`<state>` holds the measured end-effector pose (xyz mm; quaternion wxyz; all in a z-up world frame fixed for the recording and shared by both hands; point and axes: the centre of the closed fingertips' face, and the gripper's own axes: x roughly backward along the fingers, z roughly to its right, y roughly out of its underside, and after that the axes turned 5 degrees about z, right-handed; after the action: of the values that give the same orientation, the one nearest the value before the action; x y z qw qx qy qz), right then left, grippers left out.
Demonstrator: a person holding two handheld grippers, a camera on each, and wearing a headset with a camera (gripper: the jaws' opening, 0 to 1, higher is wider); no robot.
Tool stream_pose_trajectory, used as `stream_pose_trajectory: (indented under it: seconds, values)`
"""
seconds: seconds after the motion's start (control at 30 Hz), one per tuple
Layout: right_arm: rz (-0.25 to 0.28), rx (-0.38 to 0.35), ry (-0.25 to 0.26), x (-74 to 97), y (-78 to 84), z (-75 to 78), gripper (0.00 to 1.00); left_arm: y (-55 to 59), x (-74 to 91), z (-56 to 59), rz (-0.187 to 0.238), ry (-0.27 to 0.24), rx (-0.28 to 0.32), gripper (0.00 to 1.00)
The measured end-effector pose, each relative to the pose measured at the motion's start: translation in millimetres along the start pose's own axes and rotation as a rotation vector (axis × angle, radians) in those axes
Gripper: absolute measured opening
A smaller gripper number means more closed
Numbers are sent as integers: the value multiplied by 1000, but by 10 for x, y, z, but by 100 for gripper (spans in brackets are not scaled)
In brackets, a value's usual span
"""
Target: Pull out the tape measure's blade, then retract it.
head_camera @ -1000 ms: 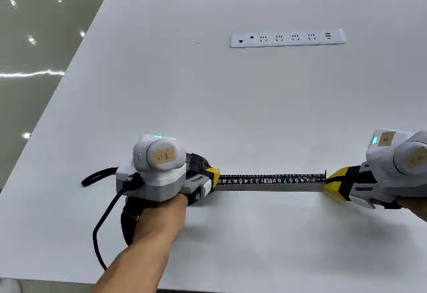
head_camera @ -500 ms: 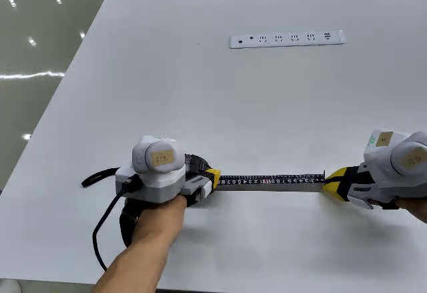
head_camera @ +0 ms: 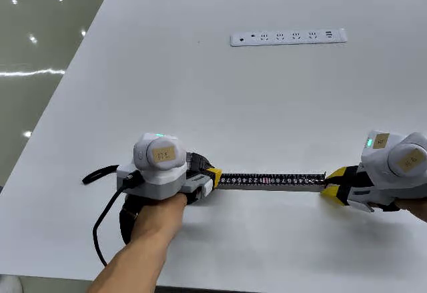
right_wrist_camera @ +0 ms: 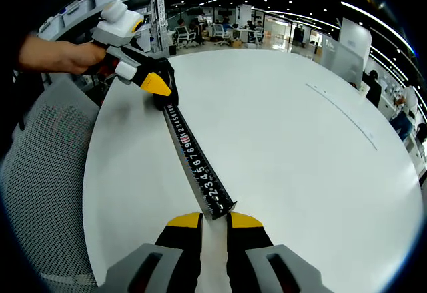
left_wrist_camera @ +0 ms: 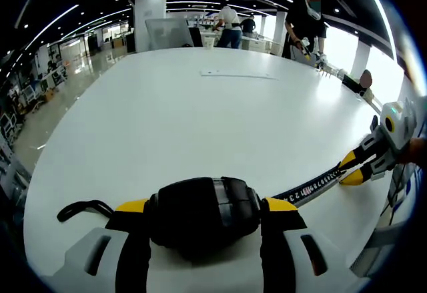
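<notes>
The tape measure's black case (head_camera: 198, 165) (left_wrist_camera: 203, 213) sits on the white table between the jaws of my left gripper (head_camera: 211, 179) (left_wrist_camera: 205, 206), which is shut on it. Its blade (head_camera: 273, 180) (left_wrist_camera: 310, 189) (right_wrist_camera: 197, 166) is drawn out flat across the table to the right. My right gripper (head_camera: 332, 186) (right_wrist_camera: 213, 221) is shut on the blade's end hook. The left gripper (right_wrist_camera: 157, 83) appears far up the right gripper view, and the right gripper (left_wrist_camera: 353, 169) at the right of the left gripper view.
A white power strip (head_camera: 288, 37) (left_wrist_camera: 238, 75) lies far back on the table (head_camera: 200, 93). The case's black strap (head_camera: 100, 173) (left_wrist_camera: 80, 209) trails left, and a black cable (head_camera: 103, 229) hangs by the near table edge. People and desks stand beyond the table.
</notes>
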<state>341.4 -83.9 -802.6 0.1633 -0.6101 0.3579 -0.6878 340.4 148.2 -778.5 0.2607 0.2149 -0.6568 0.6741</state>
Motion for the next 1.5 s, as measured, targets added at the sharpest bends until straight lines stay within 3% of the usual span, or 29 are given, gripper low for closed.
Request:
stream_pose_trajectory:
  seconds: [0.37,0.87,1.5]
  values:
    - [-7,43,-13,-41,-41,88,15,5,-13,-3,1,6,0,62]
    - [-12,126,-117,-108,-100,43,16,0,-8,-14,4,14,-2,62]
    - [-14,128,-127,-120,-83,73,10,-1,-13,-18,-10,11,-11,60]
